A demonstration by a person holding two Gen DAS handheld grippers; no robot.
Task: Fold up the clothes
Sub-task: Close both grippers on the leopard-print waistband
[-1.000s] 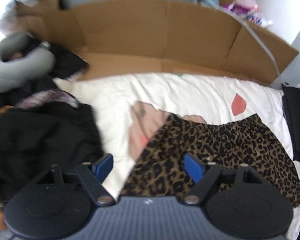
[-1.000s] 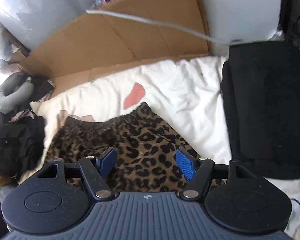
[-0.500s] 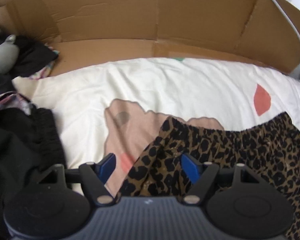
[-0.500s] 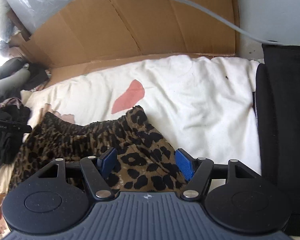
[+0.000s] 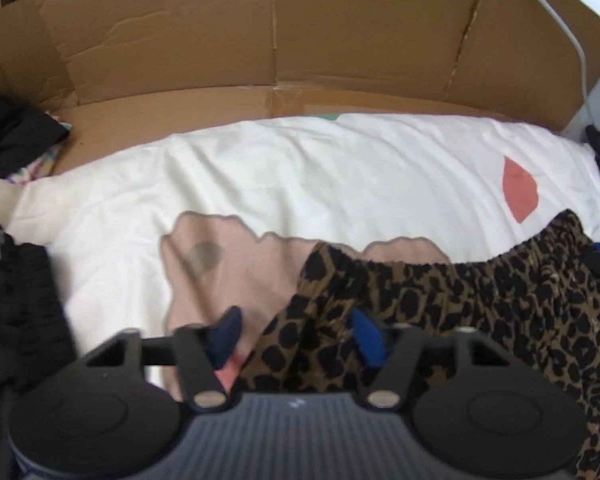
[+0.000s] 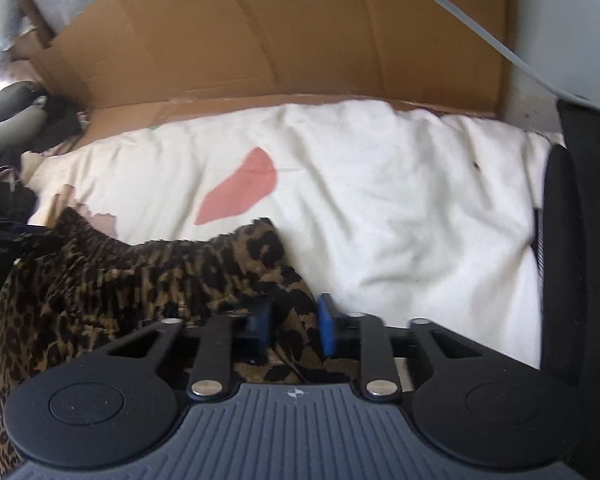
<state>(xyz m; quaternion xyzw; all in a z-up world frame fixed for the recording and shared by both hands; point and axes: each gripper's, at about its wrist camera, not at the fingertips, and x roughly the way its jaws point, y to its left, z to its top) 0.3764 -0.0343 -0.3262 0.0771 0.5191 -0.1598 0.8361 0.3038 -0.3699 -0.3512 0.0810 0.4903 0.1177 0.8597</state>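
Note:
A leopard-print garment (image 5: 480, 304) with an elastic waistband lies on a white sheet (image 5: 300, 168) with pink and red patches. My left gripper (image 5: 296, 336) is open; its blue pads straddle the garment's left waistband corner. In the right wrist view the same garment (image 6: 140, 272) spreads to the left. My right gripper (image 6: 294, 328) has its jaws narrowed on the garment's right waistband corner, with cloth bunched between the pads. The left gripper shows at the left edge of the right wrist view (image 6: 4, 240).
A flattened cardboard wall (image 5: 280, 40) stands behind the sheet. A heap of dark clothes (image 5: 16, 300) lies at the left. A folded black garment (image 6: 580, 240) lies at the right edge. A grey neck pillow (image 6: 8, 112) sits at the far left. A grey cable (image 6: 480, 36) crosses above.
Both grippers have moved forward and down onto the garment's waistband corners. The right jaws have narrowed onto the cloth. The left jaws have stayed wide.

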